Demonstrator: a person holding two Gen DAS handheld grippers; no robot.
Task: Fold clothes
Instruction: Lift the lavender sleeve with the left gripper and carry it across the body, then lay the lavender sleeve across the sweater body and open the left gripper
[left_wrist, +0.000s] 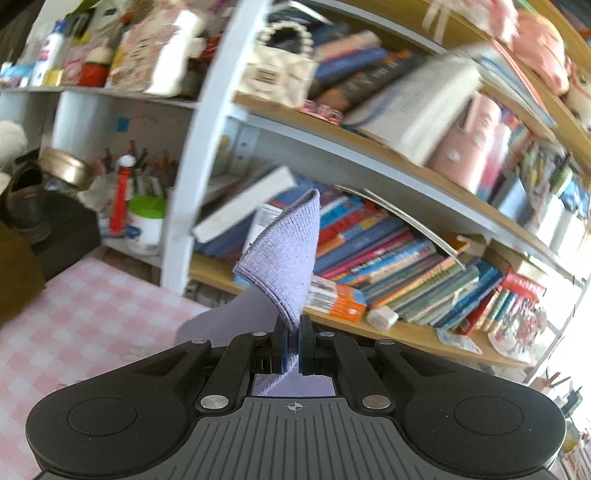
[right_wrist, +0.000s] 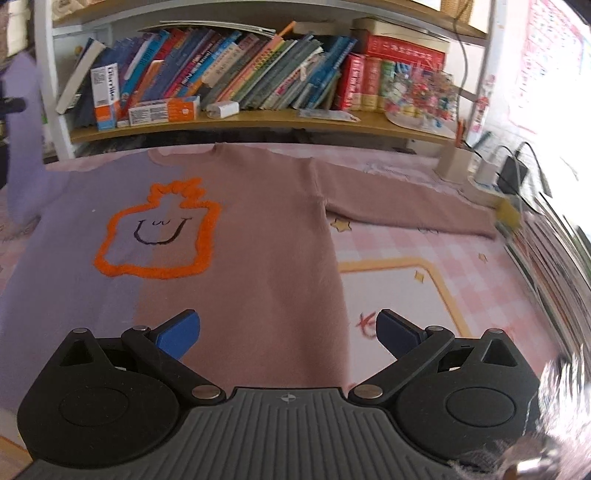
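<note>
Bookshelves (right_wrist: 258, 122) crowded with leaning books back the work surface, a table covered in a pink-and-white checked cloth (right_wrist: 461, 251) printed with small stars and a yellow-bordered panel. Most book spines are too blurred or too small to read. One white-and-orange carton (right_wrist: 106, 96) standing on the lower shelf carries vertical lettering, only partly legible. A similar carton (right_wrist: 164, 110) lies flat beside it; its print cannot be made out.

Task item: a sweater (right_wrist: 240, 236), lavender on one half and dusty pink on the other, lies spread flat on the cloth, neckline toward the shelf. Its chest bears a fuzzy orange outline (right_wrist: 159, 230) enclosing a dark-stitched smiling face. The pink sleeve (right_wrist: 406, 210) extends flat toward the table's cluttered edge, where motion blur obscures detail.

Left gripper (left_wrist: 294, 347): fingers pressed together, clamped on the lavender sleeve cuff (left_wrist: 288, 258), which stands up ahead of the jaws. The left wrist view is heavily blurred.

Right gripper (right_wrist: 288, 332): blue-padded fingers (right_wrist: 179, 332) wide apart, holding nothing, above the sweater's lower hem, which the gripper body hides.
</note>
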